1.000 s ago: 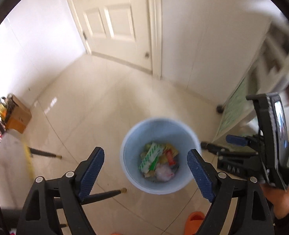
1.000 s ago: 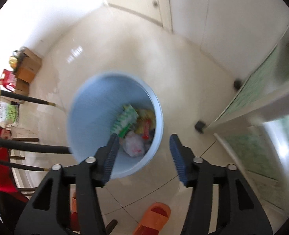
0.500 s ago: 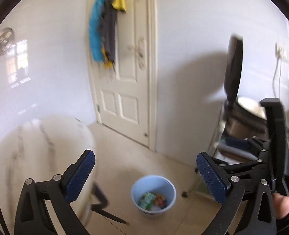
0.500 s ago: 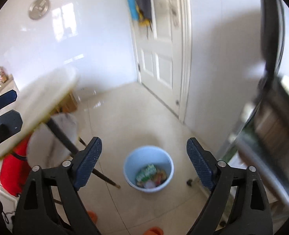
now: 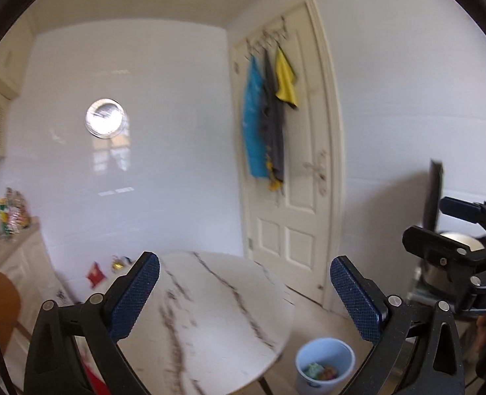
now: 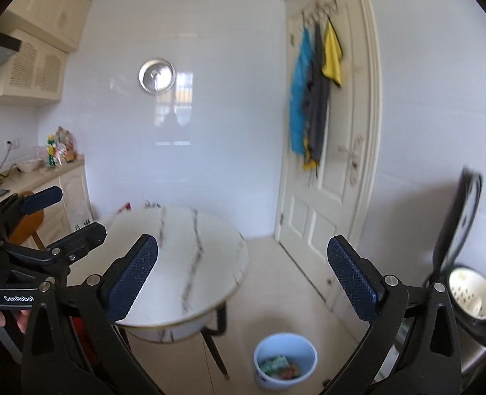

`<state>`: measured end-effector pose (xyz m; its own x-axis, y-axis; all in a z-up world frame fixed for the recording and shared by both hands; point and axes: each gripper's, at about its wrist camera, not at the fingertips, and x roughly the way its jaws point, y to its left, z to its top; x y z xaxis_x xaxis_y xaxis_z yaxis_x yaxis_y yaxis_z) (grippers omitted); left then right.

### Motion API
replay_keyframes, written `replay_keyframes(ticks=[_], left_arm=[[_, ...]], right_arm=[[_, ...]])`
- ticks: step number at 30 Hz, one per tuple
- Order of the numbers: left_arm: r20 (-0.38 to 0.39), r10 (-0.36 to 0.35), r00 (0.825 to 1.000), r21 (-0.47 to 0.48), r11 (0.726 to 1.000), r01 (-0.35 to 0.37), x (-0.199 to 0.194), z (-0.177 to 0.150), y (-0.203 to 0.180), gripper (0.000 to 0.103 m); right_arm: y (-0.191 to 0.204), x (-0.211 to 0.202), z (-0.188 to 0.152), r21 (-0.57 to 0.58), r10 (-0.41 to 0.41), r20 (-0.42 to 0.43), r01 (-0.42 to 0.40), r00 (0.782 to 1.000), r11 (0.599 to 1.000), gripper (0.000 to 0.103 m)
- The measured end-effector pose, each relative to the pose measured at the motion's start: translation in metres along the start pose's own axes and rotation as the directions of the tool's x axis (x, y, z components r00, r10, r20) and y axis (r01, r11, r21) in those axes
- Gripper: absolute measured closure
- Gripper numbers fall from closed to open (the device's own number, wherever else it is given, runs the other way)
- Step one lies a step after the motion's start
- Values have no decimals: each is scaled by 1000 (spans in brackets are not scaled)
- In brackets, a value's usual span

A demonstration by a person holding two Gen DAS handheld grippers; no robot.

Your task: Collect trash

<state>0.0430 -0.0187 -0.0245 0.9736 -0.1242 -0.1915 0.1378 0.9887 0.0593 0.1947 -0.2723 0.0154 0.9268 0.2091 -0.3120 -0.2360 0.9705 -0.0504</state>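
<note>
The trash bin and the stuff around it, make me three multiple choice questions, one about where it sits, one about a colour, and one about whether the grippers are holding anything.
1. Where is the bin?
A. on the table
B. on the floor beside the table
C. hanging on the door

2. What colour is the bin?
A. red
B. black
C. light blue

3. What state are the left gripper and right gripper in?
A. both open and empty
B. both clamped on wrappers
C. one gripping the bin's rim

Answers: 1 B, it stands on the floor tiles by the table leg. 2 C, its wall and rim are pale blue. 3 A, nothing lies between either pair of blue pads.
</note>
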Motion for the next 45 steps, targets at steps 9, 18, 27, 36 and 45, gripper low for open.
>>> replay_keyframes(ticks=[9, 18, 27, 36, 45], left_arm=[[91, 112, 989, -31, 993, -110, -94, 1, -9, 1], [129, 169, 977, -30, 986, -167, -114, -40, -16, 1], [129, 179, 975, -26, 984, -178, -99, -47, -23, 0], [125, 197, 972, -19, 980, -196, -84, -35, -25, 1], [122, 196, 973, -15, 981, -196, -75, -29, -25, 1]], right_arm=[[57, -49, 24, 26, 35, 130, -39, 991, 999, 0], [77, -60, 16, 19, 69, 162, -73, 984, 997, 0], [76, -66, 13, 45, 1, 166, -9, 986, 999, 0], [77, -69, 10, 57, -1, 172, -8, 985, 998, 0], [75, -73, 10, 70, -17, 179, 5, 984, 998, 0]])
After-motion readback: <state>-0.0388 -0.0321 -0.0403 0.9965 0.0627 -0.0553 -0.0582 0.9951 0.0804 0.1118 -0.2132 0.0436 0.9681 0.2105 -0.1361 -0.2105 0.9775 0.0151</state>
